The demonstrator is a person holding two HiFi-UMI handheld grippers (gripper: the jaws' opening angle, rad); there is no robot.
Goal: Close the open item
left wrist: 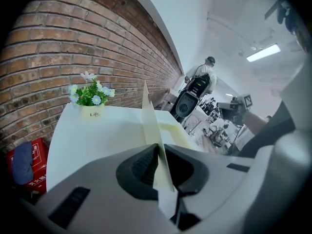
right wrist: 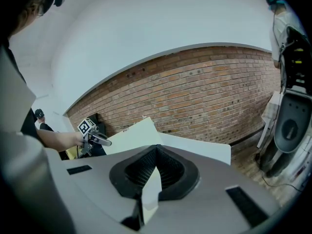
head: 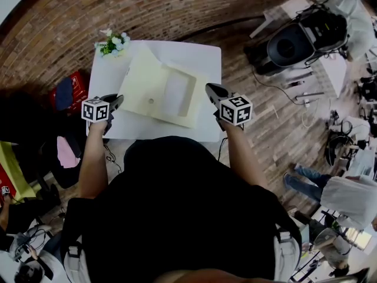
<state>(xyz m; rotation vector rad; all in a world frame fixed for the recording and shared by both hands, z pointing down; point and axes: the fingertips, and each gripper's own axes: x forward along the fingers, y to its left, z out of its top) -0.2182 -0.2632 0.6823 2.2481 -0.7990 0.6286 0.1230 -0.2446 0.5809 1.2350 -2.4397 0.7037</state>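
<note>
The open box [head: 177,99] lies in the middle of the white surface [head: 200,55], with its lid [head: 140,81] spread out to the left of the tray. We have the left tool [left wrist: 158,149] clamped almost fully together on the lid's thin edge. The right tool [right wrist: 155,154] is pinched in the same way on a thin cream flap at the box's right side. Each tool holds card and nothing else. To close the box well, we judge that the left tool should carry the lid up and over in an arc about its fold line. A sideways pull would likely drag the light box across the surface. The right tool serves as the anchor and holds its side steady; it should let go only when the lid is about to land there. We grip the edge lightly to avoid creasing the card. The flowers [head: 112,42] stand near the lid's far corner, so we mind them during the swing.
</note>
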